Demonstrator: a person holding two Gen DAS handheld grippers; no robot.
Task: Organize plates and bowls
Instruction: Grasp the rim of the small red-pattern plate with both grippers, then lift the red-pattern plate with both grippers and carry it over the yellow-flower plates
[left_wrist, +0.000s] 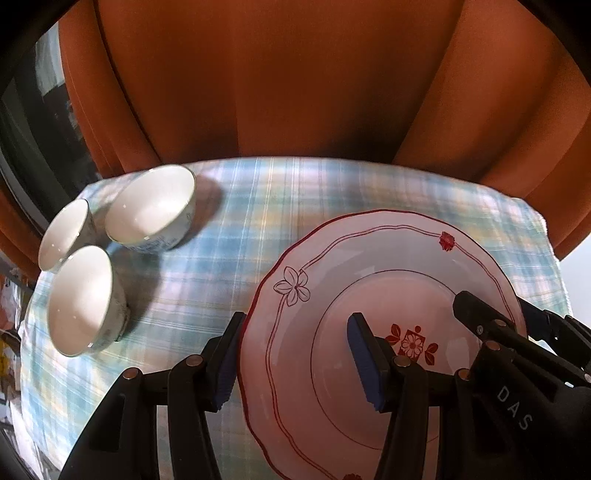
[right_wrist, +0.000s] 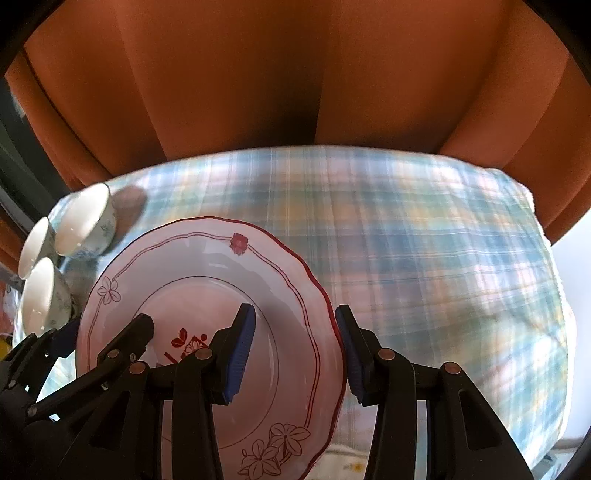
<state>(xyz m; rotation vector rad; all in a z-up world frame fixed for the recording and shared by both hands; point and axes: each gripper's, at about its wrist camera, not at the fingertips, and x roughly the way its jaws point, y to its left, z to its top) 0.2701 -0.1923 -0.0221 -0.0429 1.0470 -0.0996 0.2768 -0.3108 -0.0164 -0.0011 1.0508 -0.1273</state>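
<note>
A white plate with red flower trim (left_wrist: 388, 295) lies on the plaid cloth; it also shows in the right wrist view (right_wrist: 207, 273). My left gripper (left_wrist: 295, 358) is open and straddles the plate's left rim, one finger over the plate, one outside it. My right gripper (right_wrist: 295, 354) is open and straddles the plate's right rim the same way. Each gripper shows in the other's view: the right one (left_wrist: 491, 332) and the left one (right_wrist: 103, 347). Three white bowls (left_wrist: 151, 206) stand upright and close together at the left; they also show in the right wrist view (right_wrist: 85, 221).
The table wears a blue plaid cloth (right_wrist: 424, 240). Orange curtains (left_wrist: 277, 81) hang close behind its far edge. A dark window frame (left_wrist: 33, 147) is at the far left.
</note>
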